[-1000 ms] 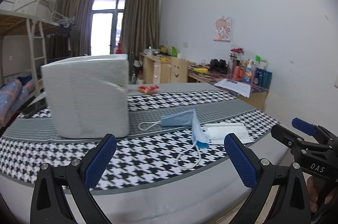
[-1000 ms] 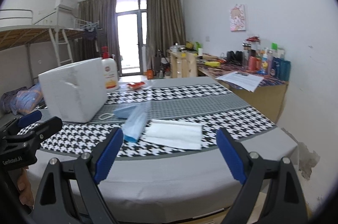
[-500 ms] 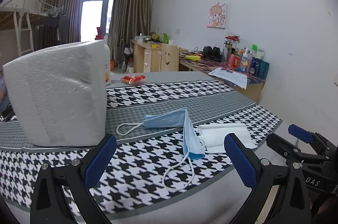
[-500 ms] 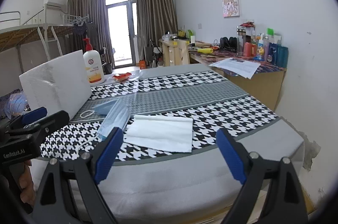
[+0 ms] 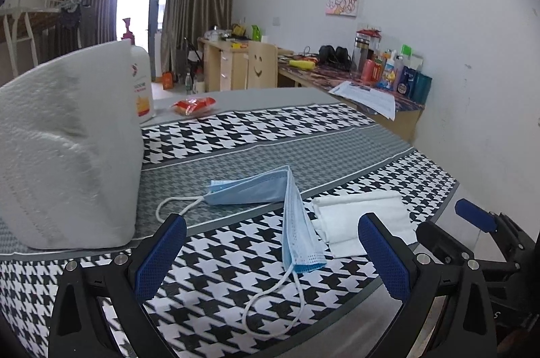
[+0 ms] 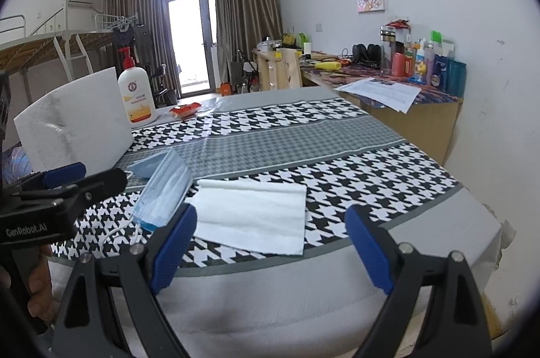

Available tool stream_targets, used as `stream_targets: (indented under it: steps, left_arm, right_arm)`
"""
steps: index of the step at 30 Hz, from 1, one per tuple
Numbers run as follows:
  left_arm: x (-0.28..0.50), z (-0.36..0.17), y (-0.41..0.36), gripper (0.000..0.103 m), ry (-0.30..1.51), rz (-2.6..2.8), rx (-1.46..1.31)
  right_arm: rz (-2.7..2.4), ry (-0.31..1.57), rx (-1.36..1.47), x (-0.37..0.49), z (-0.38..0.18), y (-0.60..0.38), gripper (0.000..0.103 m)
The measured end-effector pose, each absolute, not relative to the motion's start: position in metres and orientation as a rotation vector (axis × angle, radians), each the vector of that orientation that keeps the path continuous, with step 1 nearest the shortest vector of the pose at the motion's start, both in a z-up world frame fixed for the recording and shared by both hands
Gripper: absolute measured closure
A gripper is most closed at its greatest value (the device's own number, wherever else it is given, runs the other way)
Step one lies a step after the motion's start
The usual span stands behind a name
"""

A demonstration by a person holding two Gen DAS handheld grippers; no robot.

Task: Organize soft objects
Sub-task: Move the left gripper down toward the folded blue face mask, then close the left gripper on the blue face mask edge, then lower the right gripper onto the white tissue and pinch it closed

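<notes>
Two blue face masks lie on the houndstooth tablecloth (image 5: 270,128). One mask (image 5: 249,191) lies flat; the other mask (image 5: 298,233) stands on edge with its ear loop trailing toward me. To their right lies a folded white towel (image 5: 361,216), also seen as the towel (image 6: 253,216) in the right wrist view beside the blue masks (image 6: 163,192). My left gripper (image 5: 270,251) is open, its blue pads either side of the near mask, above the table. My right gripper (image 6: 270,246) is open just before the towel's near edge, holding nothing.
A large white foam block (image 5: 64,155) stands at the left. Behind it are a lotion pump bottle (image 6: 135,91) and a red snack packet (image 6: 184,110). A cluttered desk (image 6: 405,88) runs along the right wall. The table's near edge (image 6: 303,290) is close below the grippers.
Both grippers have advanced toward the table and tilted down. The masks and towel now sit larger and nearer between the fingers. Neither gripper's opening has changed.
</notes>
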State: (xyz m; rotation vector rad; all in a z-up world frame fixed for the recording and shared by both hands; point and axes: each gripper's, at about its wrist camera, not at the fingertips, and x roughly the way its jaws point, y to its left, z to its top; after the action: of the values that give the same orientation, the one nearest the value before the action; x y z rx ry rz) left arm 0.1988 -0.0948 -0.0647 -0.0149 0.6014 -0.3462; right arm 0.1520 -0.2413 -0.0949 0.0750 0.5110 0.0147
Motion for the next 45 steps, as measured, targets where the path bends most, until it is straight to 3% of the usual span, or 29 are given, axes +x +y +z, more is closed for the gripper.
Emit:
stream_targets:
  steps: [10, 19, 27, 31, 40, 42, 45]
  left_arm:
    - [0.219, -0.076, -0.105, 0.005, 0.686, -0.324, 0.011]
    - [0.238, -0.084, -0.118, 0.021, 0.755, -0.325, 0.026]
    - [0.248, -0.090, -0.126, 0.044, 0.802, -0.350, 0.038]
    - [0.254, -0.094, -0.129, 0.049, 0.842, -0.361, 0.040]
    - [0.258, -0.099, -0.132, 0.081, 0.872, -0.396, 0.034]
    - [0.259, -0.099, -0.131, 0.092, 0.874, -0.406, 0.024]
    - [0.257, -0.098, -0.128, 0.096, 0.862, -0.417, 0.011]
  right_arm:
    - [0.025, 0.553, 0.075, 0.168, -0.106, -0.245, 0.011]
    - [0.049, 0.570, 0.083, 0.175, -0.111, -0.248, 0.011]
    - [0.063, 0.581, 0.095, 0.179, -0.113, -0.250, 0.011]
    - [0.073, 0.584, 0.089, 0.179, -0.113, -0.248, 0.011]
    - [0.073, 0.586, 0.080, 0.182, -0.113, -0.247, 0.011]
    - [0.072, 0.587, 0.080, 0.182, -0.113, -0.247, 0.011]
    - [0.071, 0.592, 0.077, 0.185, -0.114, -0.247, 0.011]
